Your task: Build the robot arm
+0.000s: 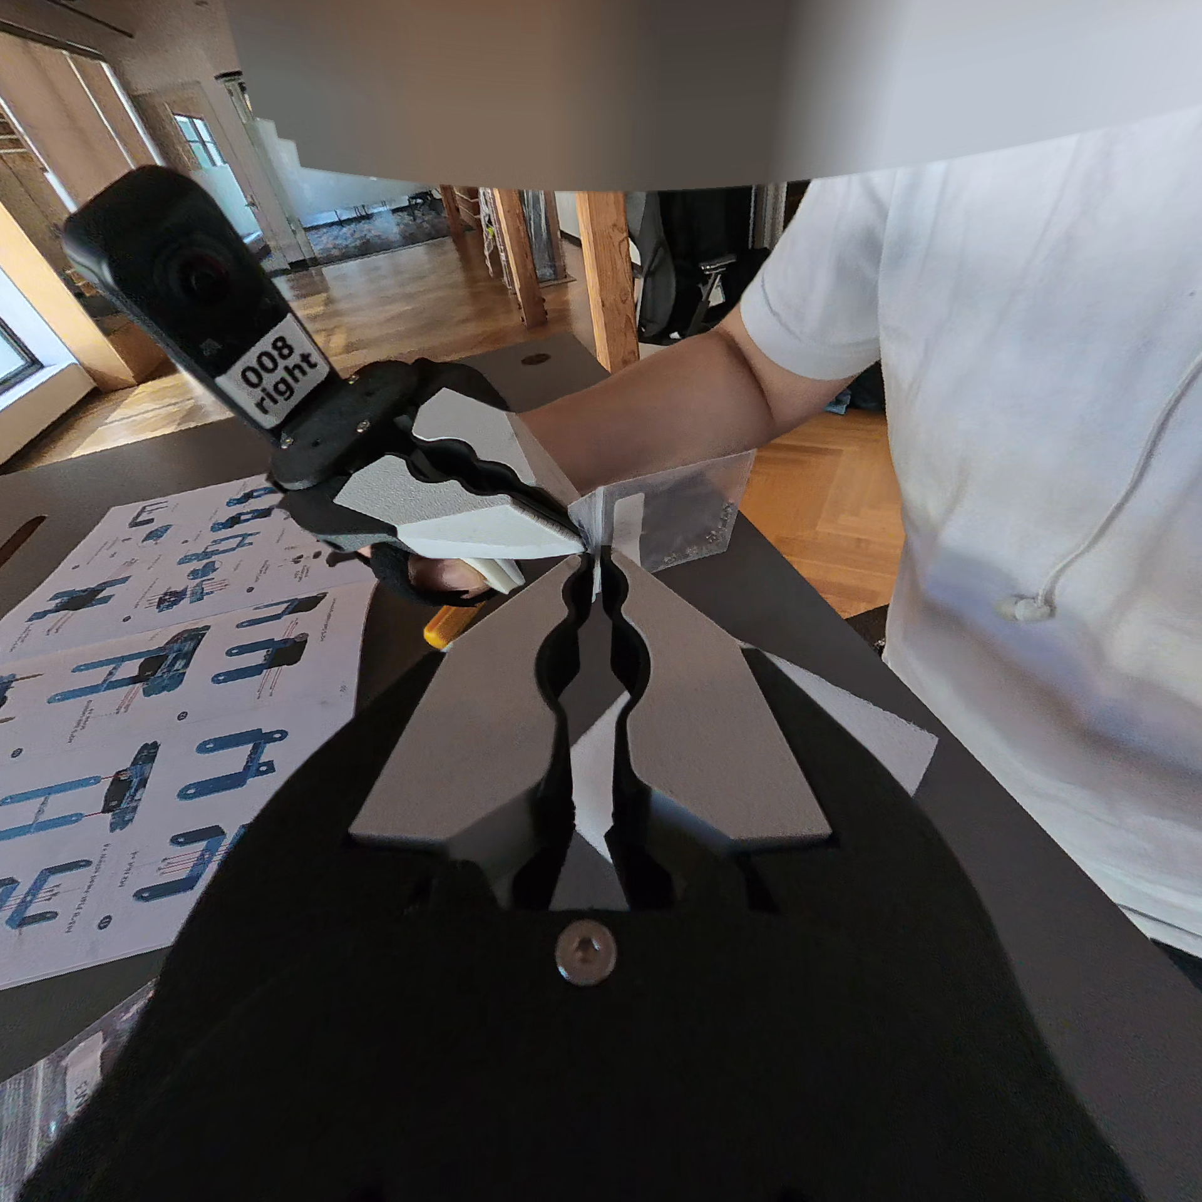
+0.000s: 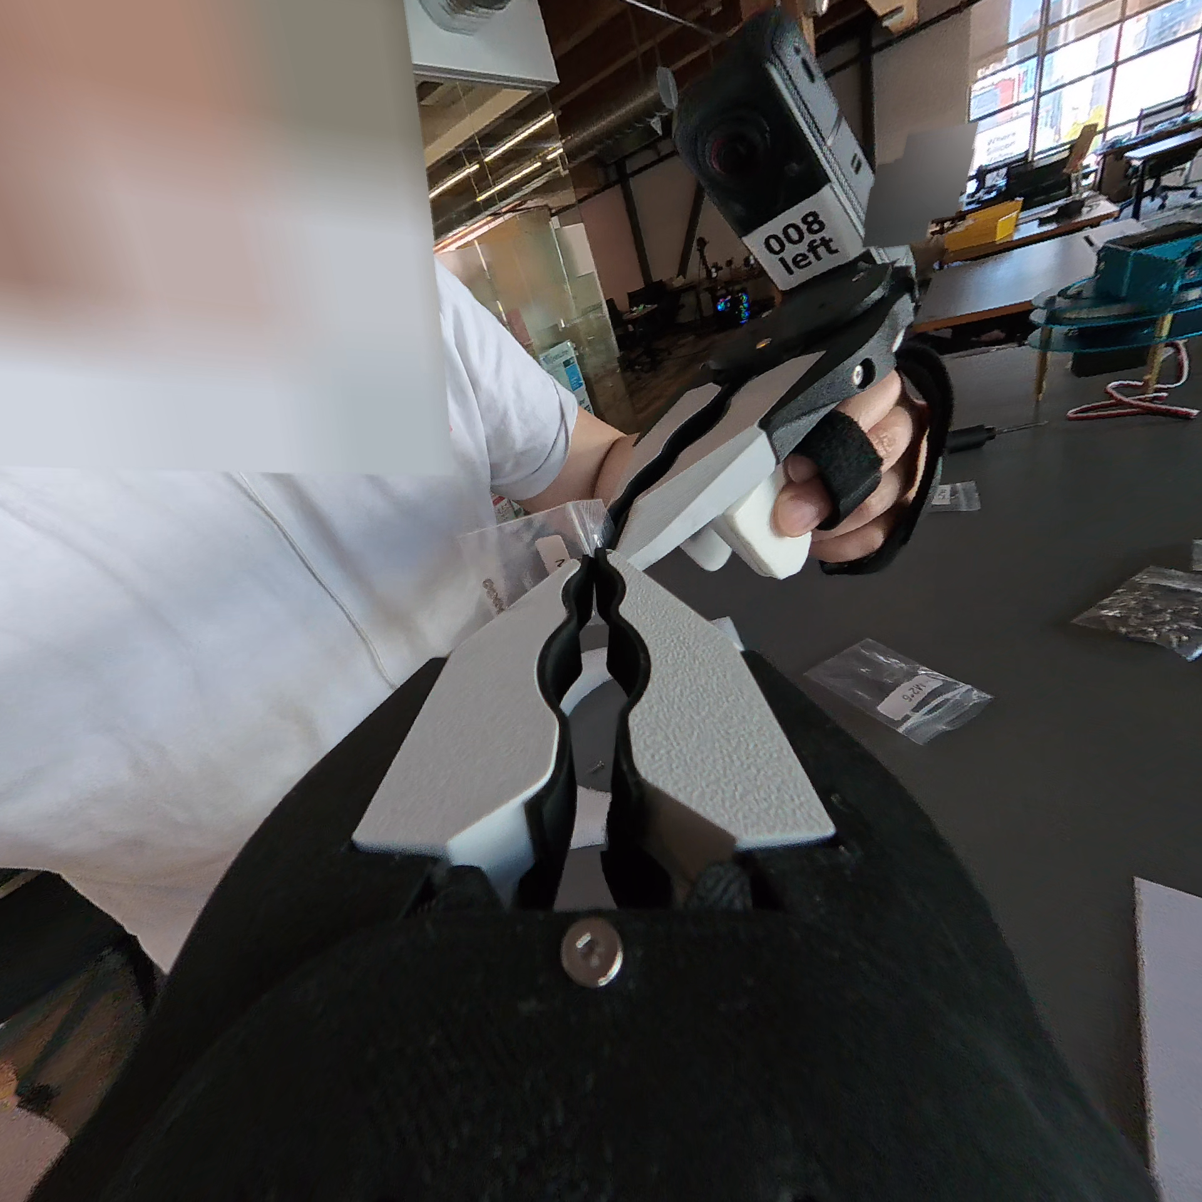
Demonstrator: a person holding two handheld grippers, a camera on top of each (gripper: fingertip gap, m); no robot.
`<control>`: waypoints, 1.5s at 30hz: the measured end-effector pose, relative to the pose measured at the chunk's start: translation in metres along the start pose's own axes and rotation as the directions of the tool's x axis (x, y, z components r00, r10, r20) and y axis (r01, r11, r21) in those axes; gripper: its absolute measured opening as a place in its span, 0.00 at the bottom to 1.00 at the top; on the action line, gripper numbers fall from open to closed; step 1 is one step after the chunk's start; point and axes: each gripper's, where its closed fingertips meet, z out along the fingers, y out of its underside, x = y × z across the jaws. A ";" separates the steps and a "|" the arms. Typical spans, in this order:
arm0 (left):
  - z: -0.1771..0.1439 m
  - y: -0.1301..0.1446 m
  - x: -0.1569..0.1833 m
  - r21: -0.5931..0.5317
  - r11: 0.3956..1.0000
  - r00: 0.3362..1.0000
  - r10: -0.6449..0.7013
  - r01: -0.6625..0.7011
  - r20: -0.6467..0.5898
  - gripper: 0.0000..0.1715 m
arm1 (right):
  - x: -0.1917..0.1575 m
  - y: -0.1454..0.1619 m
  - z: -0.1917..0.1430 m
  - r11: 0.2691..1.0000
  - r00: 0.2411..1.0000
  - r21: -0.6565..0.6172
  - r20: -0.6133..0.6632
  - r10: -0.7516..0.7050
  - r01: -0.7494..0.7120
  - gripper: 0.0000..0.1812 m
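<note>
A small clear plastic bag point(image 1: 683, 514) with tiny dark screws and a white label hangs in the air above the dark table point(image 1: 1015, 845). My left gripper point(image 1: 598, 562) is shut on its upper edge. My right gripper point(image 1: 575, 540) comes in from the left and is shut on the same edge, its tips right against the left gripper's tips. In the right wrist view the right gripper point(image 2: 595, 559) pinches the bag point(image 2: 520, 566), and the left gripper point(image 2: 614, 527), held in a hand, meets it from above right. A person in a white shirt point(image 1: 1041, 390) stands behind.
A printed sheet with blue part drawings point(image 1: 162, 683) lies on the table at left, an orange-handled tool point(image 1: 449, 624) beside it, a white sheet point(image 1: 865, 728) below the bag. Other small parts bags point(image 2: 904, 706) point(image 2: 1151, 618) and a teal layered structure point(image 2: 1138, 293) sit at right. My two grippers' fingertips are within a few centimetres of each other.
</note>
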 end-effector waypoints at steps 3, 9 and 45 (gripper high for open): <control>0.000 0.001 0.002 -0.017 0.999 0.999 0.034 -0.034 0.005 0.00 | -0.001 0.002 0.002 1.000 0.999 -0.009 0.029 0.017 -0.016 0.00; -0.005 0.004 -0.002 -0.039 0.998 0.998 0.054 -0.053 0.032 0.00 | 0.003 0.004 0.000 1.000 0.999 -0.018 0.024 0.025 -0.024 0.00; 0.003 0.019 0.012 -0.060 0.997 0.994 -0.058 0.052 -0.098 0.00 | -0.003 0.028 0.001 0.988 0.998 -0.148 0.041 0.044 -0.038 0.00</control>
